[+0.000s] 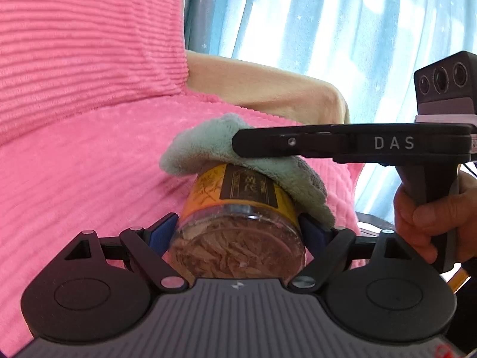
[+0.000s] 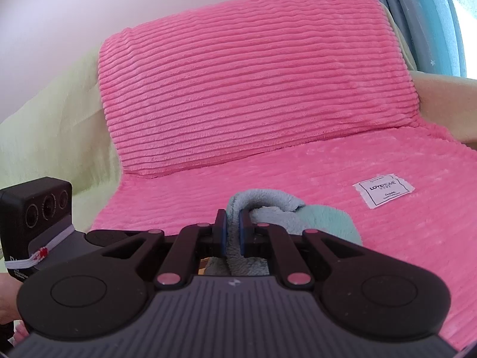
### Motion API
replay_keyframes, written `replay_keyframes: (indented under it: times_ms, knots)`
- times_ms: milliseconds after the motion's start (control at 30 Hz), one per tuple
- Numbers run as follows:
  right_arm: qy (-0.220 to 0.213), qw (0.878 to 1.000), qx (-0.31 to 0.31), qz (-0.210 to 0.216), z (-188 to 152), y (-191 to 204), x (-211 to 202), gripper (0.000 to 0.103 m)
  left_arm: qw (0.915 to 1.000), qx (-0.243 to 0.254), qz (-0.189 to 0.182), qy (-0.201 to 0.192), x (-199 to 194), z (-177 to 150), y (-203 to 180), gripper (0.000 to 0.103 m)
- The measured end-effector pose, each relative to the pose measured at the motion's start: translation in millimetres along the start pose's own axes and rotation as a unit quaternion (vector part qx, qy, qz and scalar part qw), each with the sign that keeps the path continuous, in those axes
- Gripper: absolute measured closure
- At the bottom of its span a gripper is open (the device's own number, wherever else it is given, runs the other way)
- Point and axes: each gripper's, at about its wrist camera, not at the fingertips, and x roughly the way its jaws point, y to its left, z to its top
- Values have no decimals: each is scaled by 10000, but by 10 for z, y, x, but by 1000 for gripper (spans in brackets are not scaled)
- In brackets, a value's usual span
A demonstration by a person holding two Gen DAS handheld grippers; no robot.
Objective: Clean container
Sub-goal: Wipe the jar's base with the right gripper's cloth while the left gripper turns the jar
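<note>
The left gripper [image 1: 238, 232] squeezed the jar [image 1: 238, 223] by its sides to keep it steady over the pink sofa [image 1: 89, 149]; the jar was clear, with an orange label and brown bits inside; the right gripper [image 2: 232, 226] pinched the cloth [image 1: 208, 146] and pressed it on top to wipe.

Left wrist view: looks forward along its fingers, very close on a jar [image 1: 238, 223], facing the curtain [image 1: 313, 29]. Right wrist view: looks down its fingers at a pink sofa cushion [image 2: 253, 74], close on the cloth [image 2: 268, 208]. Shared: cloth, pink cover, each other's camera housing.
</note>
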Motion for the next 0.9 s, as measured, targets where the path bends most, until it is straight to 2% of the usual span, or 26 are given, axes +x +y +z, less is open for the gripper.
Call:
replay_keyframes:
  times_ms: [67,133,167,233,267,400,500,600,733,833,900]
  knots:
    - [-3,10000,5,-12,13,2,-3,98,9999,152,39,10,35,51,-17,18]
    - [-29,10000,8,-79,27,-5,-14,98,9957,851,356,-13,77,111,-125,18]
    - [-50,9999,21,-130,31,-14,-22,98,9897,1310,578,-7,125,146,-179,18]
    - [-86,9996,91,-246,33,-48,-32,97,9684,2268,1034,43,170,97,-364,18]
    - [-75,9995,135,-259,29,-68,-27,97,9640,2421,1102,49,173,74,-411,18]
    - [-29,9998,111,-170,21,-47,-6,96,9684,2255,1068,35,139,64,-398,18]
    - [65,9992,91,374,7,13,13,96,9713,2144,1028,32,126,77,-353,18]
    - [180,9956,-56,919,-26,143,29,96,9704,2174,1055,46,121,74,-371,18]
    - [194,9962,-301,792,-24,216,50,98,9699,2184,1070,62,124,66,-376,18]
    - [62,9993,-126,333,-10,103,45,98,9677,2267,1102,77,160,59,-406,18]
    - [9,9998,-19,190,-8,44,38,98,9661,2324,1122,86,179,58,-425,18]
